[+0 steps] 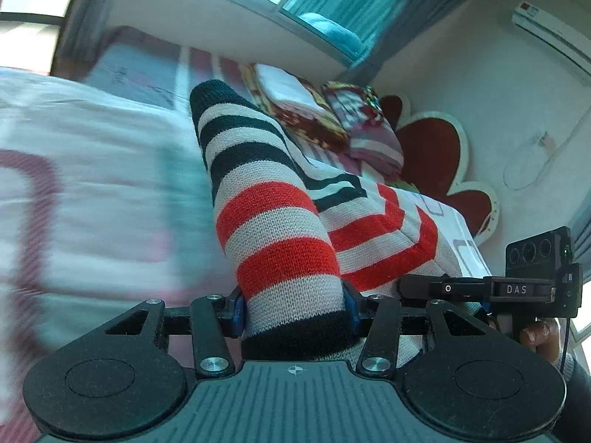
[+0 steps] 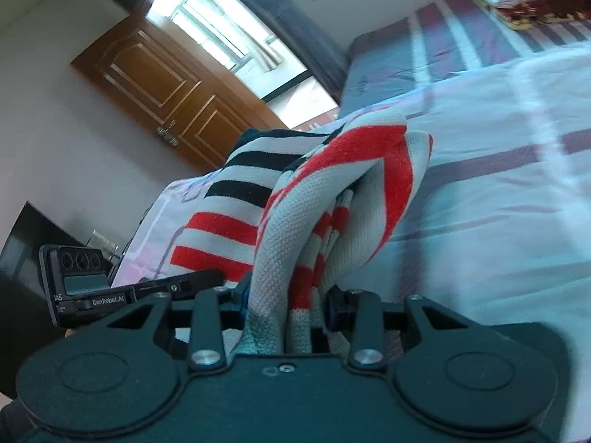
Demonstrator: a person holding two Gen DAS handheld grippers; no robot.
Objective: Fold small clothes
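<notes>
A small knit sweater (image 1: 280,221) with red, black and cream stripes is held up over the bed. My left gripper (image 1: 295,315) is shut on the sweater's black-edged hem, with a striped sleeve rising in front of it. My right gripper (image 2: 286,308) is shut on a bunched part of the same sweater (image 2: 332,199), which folds over between its fingers. The right gripper (image 1: 491,289) also shows in the left wrist view, level with mine and to the right. The left gripper (image 2: 110,295) shows at the left of the right wrist view.
The bed (image 2: 498,192) has a white and pink checked cover. Folded blankets and pillows (image 1: 332,114) lie at its head by a red heart-shaped headboard (image 1: 436,155). A wooden door (image 2: 177,99) and a dark bedside stand (image 2: 26,243) are beside the bed.
</notes>
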